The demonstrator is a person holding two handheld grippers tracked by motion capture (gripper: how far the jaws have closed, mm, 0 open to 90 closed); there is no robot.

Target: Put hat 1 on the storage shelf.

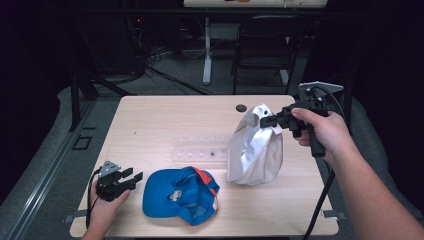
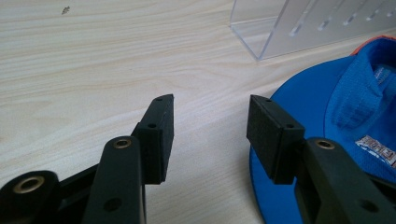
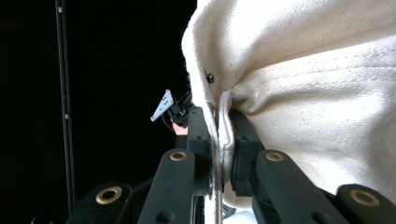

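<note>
- R gripper (image 1: 267,121) is pinching the white cap (image 1: 255,150) at its edge — jaws clamped on fabric, cap hanging over the table (image 1: 165,115), right side.
- L gripper (image 1: 131,178) is resting w/ jaws apart, just beside the blue cap (image 1: 172,195).

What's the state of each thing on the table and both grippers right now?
Left gripper: open, nothing between the jaws, low beside the blue cap.
Right gripper: shut on the cream cap, pinching a fold of its fabric.
Cream cap: lifted, hanging from the right gripper, its lower end at the table.
Blue cap: lying on the table, crumpled, not held.
Clear rack: lying on the table, untouched.
</note>
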